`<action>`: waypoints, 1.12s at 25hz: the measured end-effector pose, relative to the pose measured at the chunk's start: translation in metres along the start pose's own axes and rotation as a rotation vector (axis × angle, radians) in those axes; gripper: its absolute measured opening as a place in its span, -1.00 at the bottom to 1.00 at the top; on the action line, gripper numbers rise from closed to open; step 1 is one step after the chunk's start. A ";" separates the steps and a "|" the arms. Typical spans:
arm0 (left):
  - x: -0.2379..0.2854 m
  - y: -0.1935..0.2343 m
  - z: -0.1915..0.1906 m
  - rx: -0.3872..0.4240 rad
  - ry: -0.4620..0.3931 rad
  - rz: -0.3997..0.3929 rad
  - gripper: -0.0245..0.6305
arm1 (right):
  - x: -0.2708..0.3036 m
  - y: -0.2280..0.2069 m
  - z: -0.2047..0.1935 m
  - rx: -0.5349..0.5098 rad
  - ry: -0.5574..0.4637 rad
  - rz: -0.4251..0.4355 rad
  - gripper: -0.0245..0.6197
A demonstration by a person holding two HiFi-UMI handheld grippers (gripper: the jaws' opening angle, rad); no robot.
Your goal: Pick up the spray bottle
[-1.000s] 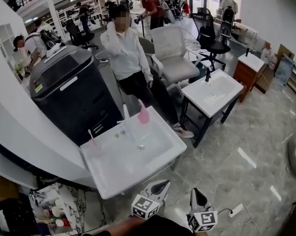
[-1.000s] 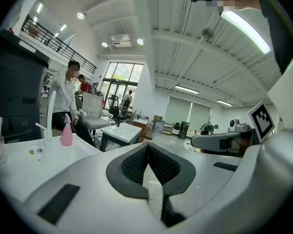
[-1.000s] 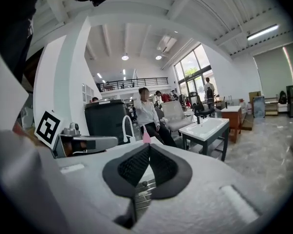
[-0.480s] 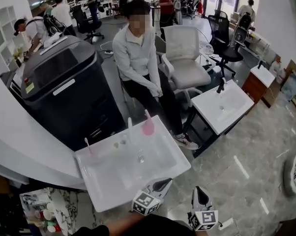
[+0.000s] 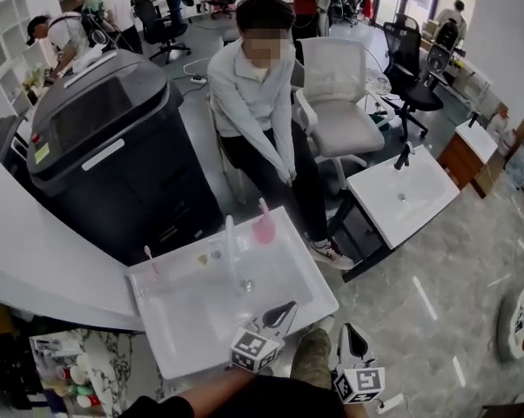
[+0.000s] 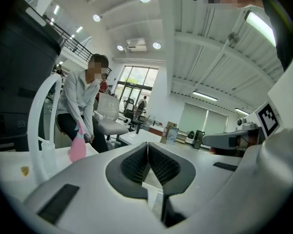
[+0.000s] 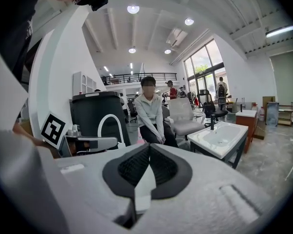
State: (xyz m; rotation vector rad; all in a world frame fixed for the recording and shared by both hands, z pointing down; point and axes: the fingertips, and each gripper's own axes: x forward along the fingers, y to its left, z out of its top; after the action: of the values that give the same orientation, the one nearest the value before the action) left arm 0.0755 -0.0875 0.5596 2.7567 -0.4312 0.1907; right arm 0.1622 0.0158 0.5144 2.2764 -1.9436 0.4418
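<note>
The pink spray bottle [image 5: 264,225] stands upright on the far rim of the white sink [image 5: 184,329], right of the tall white faucet [image 5: 231,252]. My left gripper [image 5: 285,308] is shut and empty, its tips over the sink's near right edge, well short of the bottle. My right gripper [image 5: 349,331] is beside it, off the sink's right corner, also shut on nothing. In the left gripper view the bottle [image 6: 78,146] shows ahead to the left of the shut left gripper [image 6: 147,146], past the faucet [image 6: 38,126]. The right gripper [image 7: 149,149] points toward the seated person.
A person [image 5: 260,103] sits just behind the sink, hands near the bottle. A black copier [image 5: 105,146] stands at the left, a second sink [image 5: 414,194] at the right, a white chair [image 5: 345,103] behind. A small pink item [image 5: 148,255] stands at the sink's left rim.
Both grippers have come forward to the sink's near edge, still shut. The seated person has lowered a hand from the face to the lap.
</note>
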 end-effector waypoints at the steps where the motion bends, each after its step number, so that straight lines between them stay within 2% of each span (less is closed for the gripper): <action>1: 0.005 0.007 0.003 -0.004 -0.005 0.018 -0.87 | 0.010 -0.002 0.002 -0.001 -0.003 0.012 -0.93; 4: 0.021 0.029 0.012 -0.010 -0.014 0.065 -0.87 | 0.041 -0.011 0.010 -0.002 -0.009 0.057 -0.93; 8: 0.051 0.065 0.015 -0.007 -0.011 0.176 -0.87 | 0.092 -0.030 0.023 -0.023 -0.010 0.135 -0.93; 12: 0.081 0.095 0.022 -0.050 -0.024 0.278 -0.87 | 0.143 -0.056 0.036 -0.036 0.005 0.210 -0.93; 15: 0.095 0.123 0.017 -0.056 -0.033 0.385 -0.87 | 0.176 -0.070 0.043 -0.033 0.012 0.275 -0.93; 19: 0.113 0.160 0.010 -0.114 -0.037 0.525 -0.87 | 0.215 -0.081 0.046 -0.049 0.036 0.378 -0.93; 24: 0.134 0.197 0.003 -0.111 -0.029 0.610 -0.87 | 0.253 -0.086 0.045 -0.068 0.065 0.469 -0.93; 28: 0.149 0.229 -0.003 -0.095 -0.031 0.656 -0.87 | 0.272 -0.095 0.039 -0.073 0.092 0.507 -0.93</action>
State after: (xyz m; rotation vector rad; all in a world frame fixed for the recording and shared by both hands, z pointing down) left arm 0.1435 -0.3318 0.6612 2.4320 -1.3031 0.2727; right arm 0.2977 -0.2363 0.5669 1.6685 -2.4312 0.4991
